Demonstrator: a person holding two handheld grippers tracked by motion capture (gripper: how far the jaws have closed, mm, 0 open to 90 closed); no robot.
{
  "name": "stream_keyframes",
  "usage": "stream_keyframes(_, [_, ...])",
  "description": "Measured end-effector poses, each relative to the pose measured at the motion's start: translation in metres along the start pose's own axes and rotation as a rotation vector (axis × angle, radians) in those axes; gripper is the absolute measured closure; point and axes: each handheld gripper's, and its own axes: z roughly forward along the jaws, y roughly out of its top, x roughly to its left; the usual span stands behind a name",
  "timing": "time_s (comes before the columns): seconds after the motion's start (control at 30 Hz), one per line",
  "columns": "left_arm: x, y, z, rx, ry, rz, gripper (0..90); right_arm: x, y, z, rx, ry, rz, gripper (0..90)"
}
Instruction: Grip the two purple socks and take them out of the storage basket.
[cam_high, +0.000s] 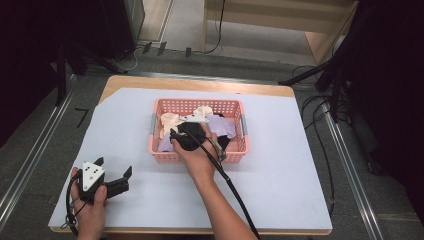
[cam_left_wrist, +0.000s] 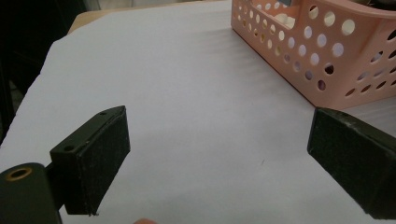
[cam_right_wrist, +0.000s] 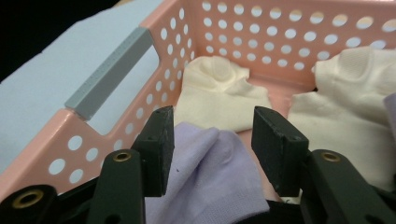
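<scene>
Right gripper (cam_right_wrist: 212, 154), mid-frame inside the pink basket (cam_right_wrist: 116, 116), has jaws narrowly parted around a lilac sock (cam_right_wrist: 205, 186), apparently positioned for grasping. Left gripper (cam_high: 114, 175), lower left, rests wide, idle.

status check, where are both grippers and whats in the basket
Left gripper open, idle on the table left of the basket. Right gripper open, down in the basket, jaws astride a purple sock. Cream socks behind; nothing blocking.

Your wooden surface (cam_high: 200, 82) is covered by a pale lavender-grey sheet (cam_high: 280, 170). Beyond its far edge you have grey floor (cam_high: 200, 62), black cables (cam_high: 320, 120) trailing at the right, and a light wooden furniture frame (cam_high: 280, 20).
</scene>
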Motion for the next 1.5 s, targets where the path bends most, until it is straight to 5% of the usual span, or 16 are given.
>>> stream_keyframes(0.27, [0.0,0.0,0.0,0.001,-0.001,0.0,6.5,0.003,0.001,0.018,0.097,-0.021,0.024,48.0])
stream_keyframes(0.43, [0.0,0.0,0.0,0.001,0.0,0.002,6.5,0.002,0.005,0.026,0.226,0.013,0.099,45.6])
stream_keyframes(0.63, [0.0,0.0,0.0,0.002,-0.001,0.004,6.5,0.003,0.008,0.033,0.347,0.001,0.123,46.3])
stream_keyframes(0.73, [0.0,0.0,0.0,0.002,-0.001,0.004,6.5,0.005,0.01,0.037,0.416,-0.017,0.115,55.9])
stream_keyframes(0.9, [0.0,0.0,0.0,0.0,-0.003,0.002,6.5,0.007,0.01,0.04,0.452,-0.025,0.089,73.5])
stream_keyframes(1.03, [0.0,0.0,0.0,-0.005,-0.003,-0.002,6.5,0.008,0.008,0.034,0.382,-0.074,0.03,87.0])
stream_keyframes(1.1, [0.0,0.0,0.0,-0.002,-0.004,-0.002,6.5,0.008,0.003,0.028,0.275,-0.085,-0.009,87.9])
stream_keyframes(1.13, [0.0,0.0,0.0,-0.002,-0.004,-0.002,6.5,0.008,0.003,0.028,0.275,-0.085,-0.009,87.9])
stream_keyframes(1.17, [0.0,0.0,0.0,-0.001,-0.004,0.001,6.5,0.006,0.002,0.022,0.205,-0.08,-0.013,88.0])
stream_keyframes(1.2, [0.0,0.0,0.0,0.002,-0.004,0.002,6.5,0.006,0.002,0.022,0.205,-0.08,-0.013,88.0])
stream_keyframes(1.3, [0.0,0.0,0.0,-0.003,-0.002,-0.002,6.5,0.001,0.005,0.008,0.083,-0.028,0.03,88.1])
stream_keyframes(1.5, [0.0,0.0,0.0,0.0,-0.002,-0.001,6.5,-0.003,0.006,-0.005,-0.029,0.005,0.037,88.1])
